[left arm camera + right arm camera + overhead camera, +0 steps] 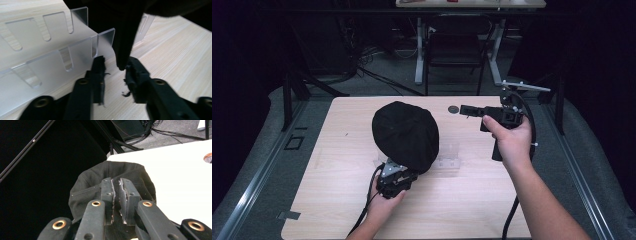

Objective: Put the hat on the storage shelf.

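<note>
High view is showing a black cap (406, 134) sitting over a clear rack (449, 156) near the middle of the table (337, 200), probably draped there so the rack keeps it in shape. At its near edge the left gripper (396, 179) is pointing in under the cap. Left gripper view is showing its jaws spread, with a point of the cap's fabric (123, 45) hanging between them and neither pad pressing on it, which looks like a letting-go once the cap rests on the rack (50, 57). Farther right, the right gripper (468, 111) is hovering above the table, clear of the cap. Right gripper view is showing its jaws almost together, pinching nothing, aimed at the cap (87, 185), seemingly waiting.
</note>
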Tool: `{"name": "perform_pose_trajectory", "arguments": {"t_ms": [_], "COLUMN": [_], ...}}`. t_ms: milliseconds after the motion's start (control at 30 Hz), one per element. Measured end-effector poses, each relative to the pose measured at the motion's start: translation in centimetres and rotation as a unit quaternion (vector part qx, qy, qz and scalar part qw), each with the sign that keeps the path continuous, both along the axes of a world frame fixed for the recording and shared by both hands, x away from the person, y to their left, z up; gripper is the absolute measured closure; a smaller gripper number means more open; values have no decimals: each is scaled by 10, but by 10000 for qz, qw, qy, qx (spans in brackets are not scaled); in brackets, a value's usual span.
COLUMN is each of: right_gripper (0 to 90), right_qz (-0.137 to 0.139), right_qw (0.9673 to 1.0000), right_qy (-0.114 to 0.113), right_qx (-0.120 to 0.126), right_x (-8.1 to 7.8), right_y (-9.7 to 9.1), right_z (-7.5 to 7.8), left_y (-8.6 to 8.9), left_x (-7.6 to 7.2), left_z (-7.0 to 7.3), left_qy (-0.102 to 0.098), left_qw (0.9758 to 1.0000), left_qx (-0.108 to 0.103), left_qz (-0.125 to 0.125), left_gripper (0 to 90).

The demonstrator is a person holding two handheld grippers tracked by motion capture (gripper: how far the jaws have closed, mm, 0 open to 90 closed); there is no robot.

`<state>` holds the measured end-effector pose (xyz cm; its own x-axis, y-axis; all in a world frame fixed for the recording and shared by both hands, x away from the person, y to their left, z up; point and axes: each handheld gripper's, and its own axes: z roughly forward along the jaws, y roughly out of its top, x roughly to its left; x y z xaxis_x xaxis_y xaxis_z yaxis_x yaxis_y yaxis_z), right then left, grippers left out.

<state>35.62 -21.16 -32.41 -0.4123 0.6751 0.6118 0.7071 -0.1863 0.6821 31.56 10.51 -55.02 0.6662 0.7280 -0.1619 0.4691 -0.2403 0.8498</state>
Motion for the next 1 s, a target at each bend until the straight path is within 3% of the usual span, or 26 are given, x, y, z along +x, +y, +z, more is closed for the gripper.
{"name": "perform_pose_trajectory", "arguments": {"t_ms": [100, 233, 300, 500, 667, 900, 1000], "right_gripper": [802, 788, 778, 765, 756, 737, 724], "right_qz": [-37, -75, -106, -143, -211, -308, -360], "right_qw": [9998, 9992, 9989, 9981, 9968, 9943, 9935], "right_qy": [-44, -83, -88, -98, -111, -119, -146], "right_qx": [-168, -376, -459, -597, -767, -1010, -1073], "right_x": [-3, -5, -6, -12, -18, -26, -29], "right_y": [1, 2, 1, -5, -10, -18, -23], "right_z": [-2, -5, -7, -11, -17, -29, -35], "left_y": [8, 18, 21, 33, 48, 69, 81], "left_x": [-1, -2, -3, -6, -5, -9, -11], "left_z": [5, 10, 12, 20, 27, 35, 36], "left_qy": [9, 54, 107, 37, 148, 31, 67], "left_qw": [9999, 9997, 9995, 9998, 9992, 9988, 9981], "left_qx": [-79, -232, -291, -132, -264, -237, -315], "left_qz": [77, 111, 113, 136, 247, 434, 520], "left_gripper": [564, 514, 506, 493, 491, 491, 491]}}
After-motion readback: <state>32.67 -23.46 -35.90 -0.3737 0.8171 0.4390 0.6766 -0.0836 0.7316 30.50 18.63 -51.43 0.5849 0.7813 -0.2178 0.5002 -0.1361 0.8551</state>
